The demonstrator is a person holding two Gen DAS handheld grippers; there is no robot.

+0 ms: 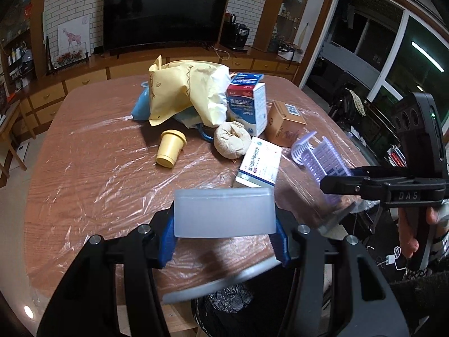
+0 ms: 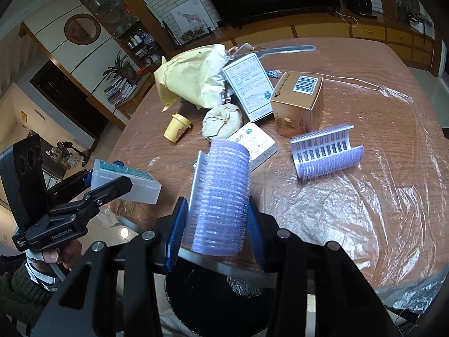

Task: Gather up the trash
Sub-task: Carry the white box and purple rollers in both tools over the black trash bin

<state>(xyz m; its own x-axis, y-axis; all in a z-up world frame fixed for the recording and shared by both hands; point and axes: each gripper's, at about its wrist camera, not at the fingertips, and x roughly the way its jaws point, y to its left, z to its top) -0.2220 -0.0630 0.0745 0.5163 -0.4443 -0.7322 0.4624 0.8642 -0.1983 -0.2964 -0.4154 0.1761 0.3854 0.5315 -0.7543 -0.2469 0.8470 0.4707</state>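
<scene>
Right wrist view: right hand-held gripper pinches a purple roller, its long axis running up along the fingers. Directly below gapes the black-lined bin at the table edge. Left hand-held gripper clamps a frosted plastic box, also above the bin, with open room.

On the table, the paper bag lies at the back with the cup and paper wad before it, the cardboard box to their right, and the bin below the near edge.
</scene>
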